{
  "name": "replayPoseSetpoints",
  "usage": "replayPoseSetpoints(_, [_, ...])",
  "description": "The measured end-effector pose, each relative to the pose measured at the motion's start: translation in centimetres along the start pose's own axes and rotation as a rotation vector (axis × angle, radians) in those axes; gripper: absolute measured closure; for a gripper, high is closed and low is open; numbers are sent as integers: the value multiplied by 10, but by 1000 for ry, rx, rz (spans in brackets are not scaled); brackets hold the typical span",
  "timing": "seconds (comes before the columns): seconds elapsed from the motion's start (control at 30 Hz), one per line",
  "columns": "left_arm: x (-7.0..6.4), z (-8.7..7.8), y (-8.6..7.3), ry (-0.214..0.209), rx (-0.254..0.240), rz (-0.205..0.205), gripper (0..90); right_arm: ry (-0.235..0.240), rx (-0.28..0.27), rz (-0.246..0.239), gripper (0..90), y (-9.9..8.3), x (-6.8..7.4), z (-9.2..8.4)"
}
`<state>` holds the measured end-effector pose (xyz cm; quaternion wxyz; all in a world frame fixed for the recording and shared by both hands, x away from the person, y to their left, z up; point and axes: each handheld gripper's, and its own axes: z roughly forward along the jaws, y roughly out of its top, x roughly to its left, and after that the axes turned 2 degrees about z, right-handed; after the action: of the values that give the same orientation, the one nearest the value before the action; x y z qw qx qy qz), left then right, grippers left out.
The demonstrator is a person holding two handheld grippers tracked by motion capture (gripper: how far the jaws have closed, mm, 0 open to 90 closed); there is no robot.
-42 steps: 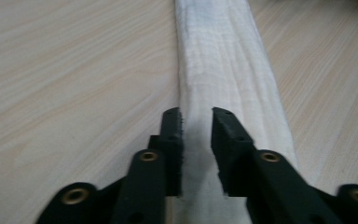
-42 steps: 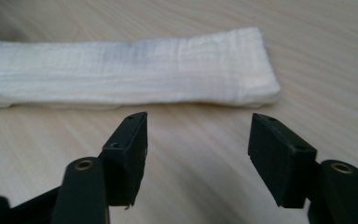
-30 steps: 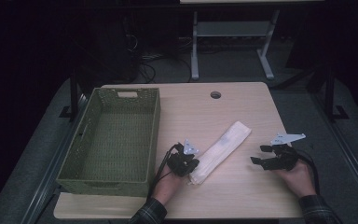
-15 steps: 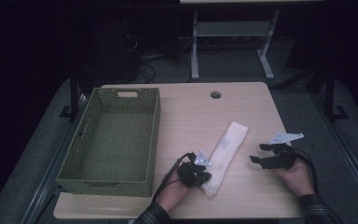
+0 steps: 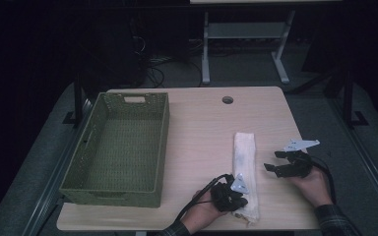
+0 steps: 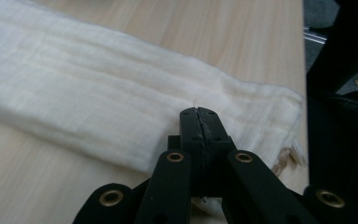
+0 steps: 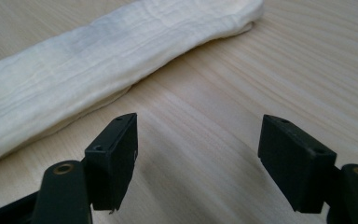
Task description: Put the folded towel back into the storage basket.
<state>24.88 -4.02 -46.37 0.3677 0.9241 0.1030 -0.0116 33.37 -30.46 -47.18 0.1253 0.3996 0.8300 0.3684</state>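
A folded white cloth [image 5: 245,169] lay lengthwise on the right half of the wooden table [image 5: 197,128], its near end close to the table's near edge. The left gripper [image 5: 232,196] sat at that near end, its jaws pressed together on a pinch of the fabric. The right gripper [image 5: 277,161] rested just right of the cloth, jaws apart over bare wood. A green woven basket [image 5: 153,147] stood at the left.

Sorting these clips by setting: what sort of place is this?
Probably a lab or workshop: a bare wooden table holding one woven basket and a folded cloth, cables and a metal stand behind.
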Motion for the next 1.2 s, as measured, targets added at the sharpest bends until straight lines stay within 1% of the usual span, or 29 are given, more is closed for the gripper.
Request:
replayPoseSetpoints(0.03, [-1,2,2,-12,2,6,895,1,-2,-1,282,0,-1,0])
replayPoseSetpoints(0.07, [-3,6,4,-27,-7,5,895,0,-1,-4,282,0,-1,0])
replayPoseSetpoints(0.1, [-5,8,6,-37,-8,13,891,0,2,-4,282,0,-2,1])
replayPoseSetpoints(0.17, [-3,8,8,-48,-7,24,868,2,6,0,282,-1,-2,1])
replayPoseSetpoints(0.2, [-2,7,8,-45,-5,35,833,2,7,0,282,-1,-2,1])
replayPoseSetpoints(0.23, [-2,7,8,-45,-5,35,804,0,10,-3,282,-1,-2,1])
replayPoseSetpoints(0.27, [1,2,11,-18,-13,60,773,-1,8,-5,282,-1,-1,1])
replayPoseSetpoints(0.3, [1,2,11,-18,-13,60,746,-1,8,-5,282,-1,-1,1])
replayPoseSetpoints(0.33, [5,-2,14,-3,-26,74,746,0,9,-6,282,-1,-1,1])
replayPoseSetpoints(0.37, [7,-5,16,8,-34,81,702,0,11,-5,282,-1,-1,2])
replayPoseSetpoints(0.4, [12,-8,19,15,-39,91,656,-1,12,-6,282,-1,-2,2])
replayPoseSetpoints(0.43, [17,-10,21,4,-43,98,599,1,15,-6,282,-1,-2,2])
replayPoseSetpoints(0.5, [24,-11,25,-2,-43,128,530,4,18,-4,282,-2,-2,3])
replayPoseSetpoints(0.53, [31,-10,28,-14,-42,154,462,4,20,-6,281,-2,-2,4])
replayPoseSetpoints(0.57, [31,-10,28,-14,-42,154,431,4,20,-6,281,-2,-2,4])
replayPoseSetpoints(0.6, [34,-8,29,-12,-34,167,431,4,20,-8,281,-2,-2,4])
replayPoseSetpoints(0.63, [36,-7,29,-15,-37,171,380,5,19,-7,281,-2,-1,4])
replayPoseSetpoints(0.67, [38,-5,29,-19,-34,171,348,5,18,-7,281,-2,-1,4])
replayPoseSetpoints(0.7, [40,-2,29,-22,-36,173,348,5,18,-7,281,-2,-1,4])
replayPoseSetpoints(0.73, [42,1,28,-20,-34,177,308,5,17,-6,281,-2,-1,4])
replayPoseSetpoints(0.8, [43,6,26,-34,-19,184,238,7,11,-10,281,-3,-2,4])
replayPoseSetpoints(0.83, [44,11,25,-52,-3,185,222,7,11,-10,281,-3,-2,4])
replayPoseSetpoints(0.9, [44,13,24,-50,6,188,216,9,8,-11,281,-3,-2,5])
replayPoseSetpoints(0.97, [44,17,23,-59,18,181,210,4,11,-14,281,-3,-1,4])
replayPoseSetpoints(1.0, [44,20,22,-57,17,174,199,2,11,-15,281,-3,-1,5])
replayPoseSetpoints(1.2, [42,21,20,-33,12,181,208,-3,7,-21,280,-4,-1,5])
